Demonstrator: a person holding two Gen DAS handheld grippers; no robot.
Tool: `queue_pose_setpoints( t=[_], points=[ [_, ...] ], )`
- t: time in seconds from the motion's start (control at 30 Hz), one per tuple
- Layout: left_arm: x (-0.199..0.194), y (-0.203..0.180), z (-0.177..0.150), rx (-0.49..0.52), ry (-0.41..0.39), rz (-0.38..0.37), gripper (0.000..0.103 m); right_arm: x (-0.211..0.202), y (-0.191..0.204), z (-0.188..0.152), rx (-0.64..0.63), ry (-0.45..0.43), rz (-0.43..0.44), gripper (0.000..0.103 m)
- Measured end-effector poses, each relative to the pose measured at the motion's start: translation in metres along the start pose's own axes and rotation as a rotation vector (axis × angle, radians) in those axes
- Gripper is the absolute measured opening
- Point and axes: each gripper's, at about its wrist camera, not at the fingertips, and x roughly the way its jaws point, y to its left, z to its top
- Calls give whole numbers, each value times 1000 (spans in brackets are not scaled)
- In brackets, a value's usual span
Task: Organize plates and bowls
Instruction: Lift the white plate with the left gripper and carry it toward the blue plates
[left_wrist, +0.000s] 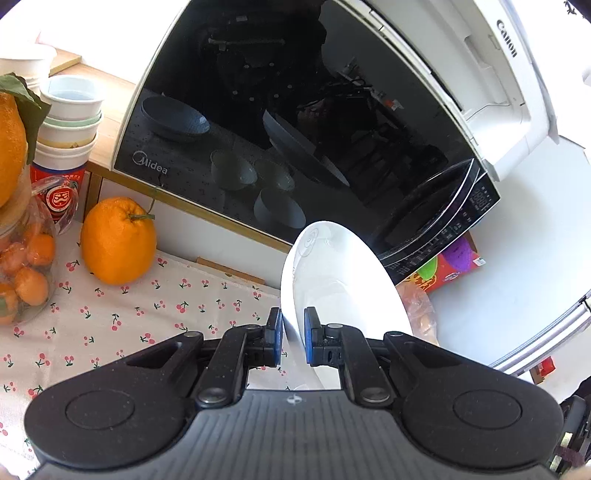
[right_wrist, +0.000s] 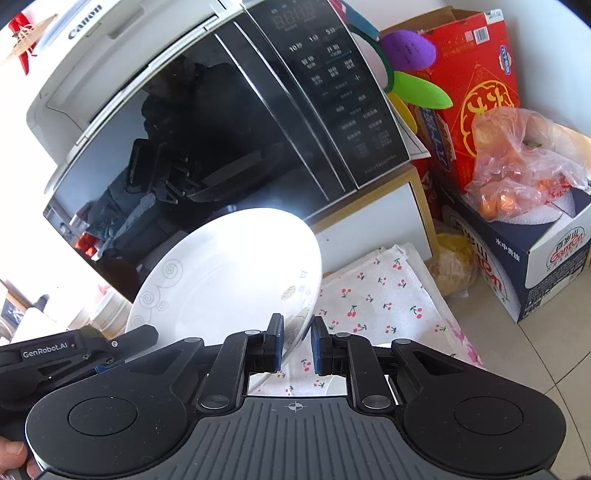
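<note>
A white plate (left_wrist: 343, 280) with faint grey swirl patterns is held tilted above the cherry-print cloth (left_wrist: 129, 317), in front of a black microwave (left_wrist: 295, 110). My left gripper (left_wrist: 293, 338) is shut on the plate's rim, one pad on each face. The same plate (right_wrist: 229, 280) fills the middle of the right wrist view. My right gripper (right_wrist: 297, 341) has its jaws around the plate's near rim; the left pad touches it, while the right pad stands off with a small gap. The left gripper's body (right_wrist: 74, 354) shows at the plate's lower left edge.
Stacked cups (left_wrist: 70, 122), a big orange (left_wrist: 118, 245) and a jar of small oranges (left_wrist: 26, 273) stand at left. A Canon printer (left_wrist: 491, 74) sits on the microwave. A red box (right_wrist: 469, 92), a bag of fruit (right_wrist: 524, 166) and a blue carton (right_wrist: 535, 251) crowd the right.
</note>
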Motion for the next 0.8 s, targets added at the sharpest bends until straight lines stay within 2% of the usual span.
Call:
queue_pose_setpoints(
  t=[0.4, 0.8],
  points=[
    [-53, -8, -12, -13, -64, 24, 10, -46, 34, -30, -48, -30, 36, 17],
    [-120, 19, -64, -56, -99, 98, 10, -90, 70, -96, -144, 15, 54, 17]
  ],
)
